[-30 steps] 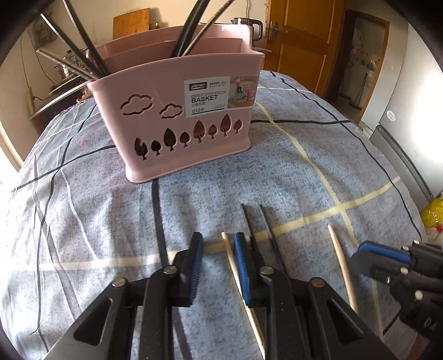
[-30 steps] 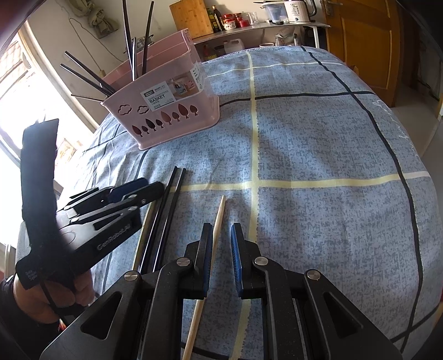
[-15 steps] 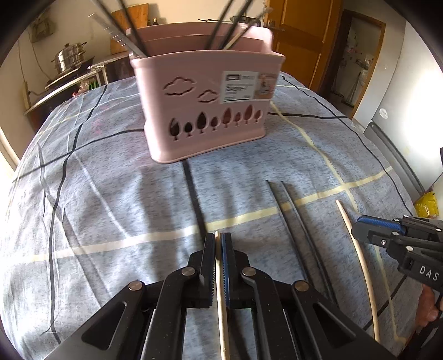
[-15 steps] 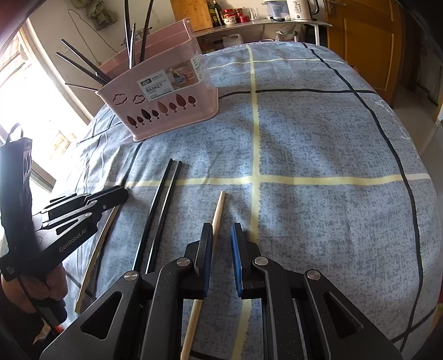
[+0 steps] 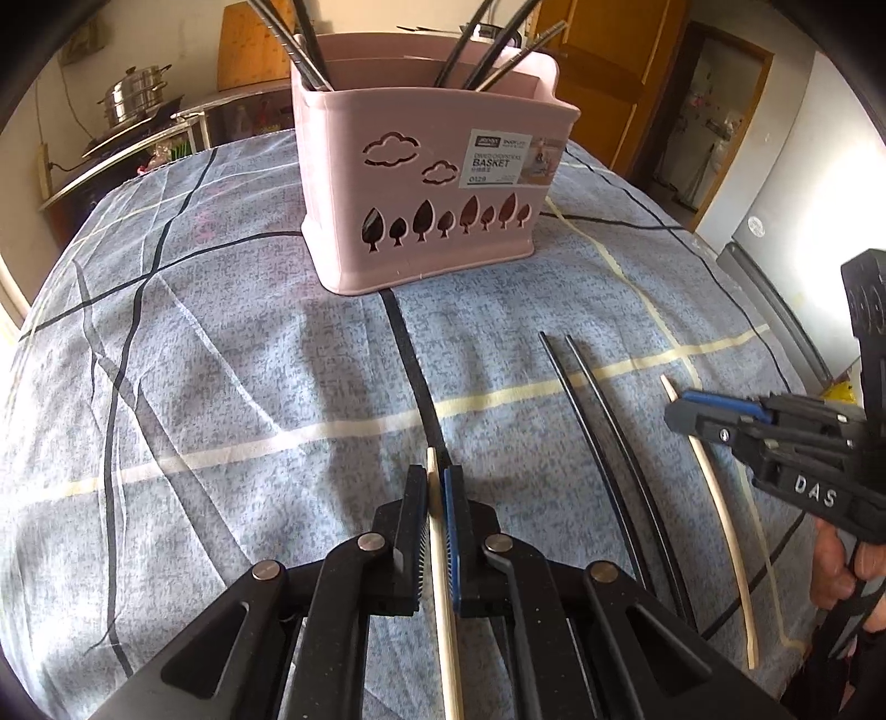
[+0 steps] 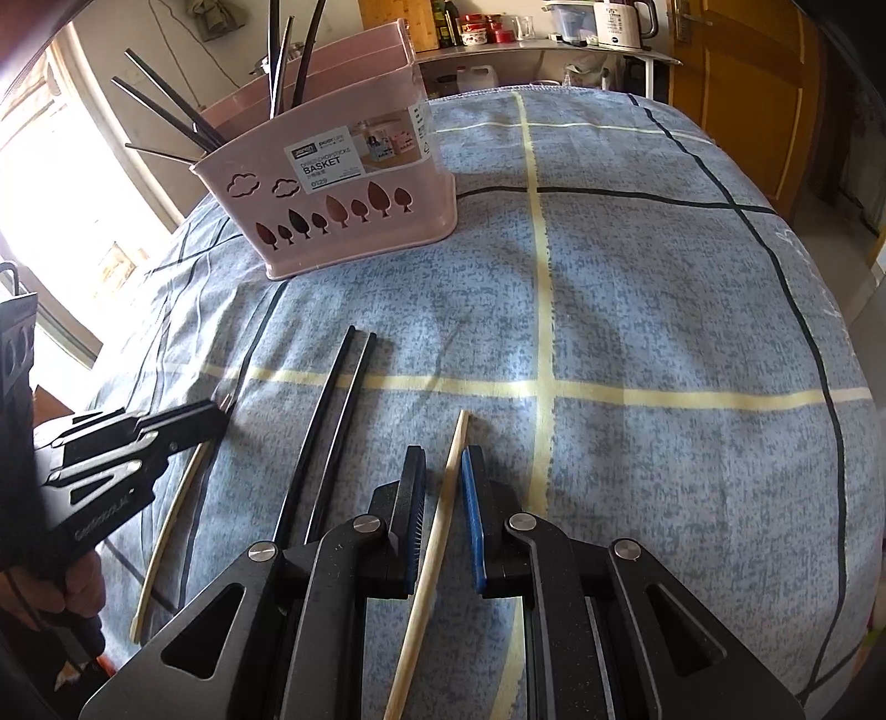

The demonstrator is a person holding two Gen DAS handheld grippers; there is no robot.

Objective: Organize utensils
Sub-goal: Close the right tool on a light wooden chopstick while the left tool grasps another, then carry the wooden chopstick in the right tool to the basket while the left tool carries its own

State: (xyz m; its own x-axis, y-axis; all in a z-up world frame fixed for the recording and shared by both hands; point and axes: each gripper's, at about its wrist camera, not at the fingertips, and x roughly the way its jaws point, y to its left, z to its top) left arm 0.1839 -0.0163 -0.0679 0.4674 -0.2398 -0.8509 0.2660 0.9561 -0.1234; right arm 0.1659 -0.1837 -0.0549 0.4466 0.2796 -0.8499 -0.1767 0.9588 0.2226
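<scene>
My left gripper point(image 5: 435, 487) is shut on a pale wooden chopstick point(image 5: 443, 581) lying on the blue checked cloth; it also shows in the right wrist view point(image 6: 213, 412) at the left. My right gripper point(image 6: 443, 465) is open, its jaws on either side of a second wooden chopstick point(image 6: 437, 531) without gripping it; it shows in the left wrist view point(image 5: 686, 412) at the right. Two black chopsticks point(image 5: 603, 448) point(image 6: 326, 426) lie side by side between the grippers. A pink utensil basket point(image 5: 432, 183) point(image 6: 343, 188) holding several dark chopsticks stands further back.
The cloth-covered table point(image 6: 637, 277) falls away at the right edge. Beyond it stand a shelf with a kettle point(image 6: 620, 22) and bottles, a steel pot point(image 5: 133, 99) on a side counter, and wooden doors point(image 6: 736, 83).
My left gripper has shifted left off the black chopsticks, closed on the wooden chopstick and drawn back from the basket. My right gripper has opened a little around the other wooden chopstick.
</scene>
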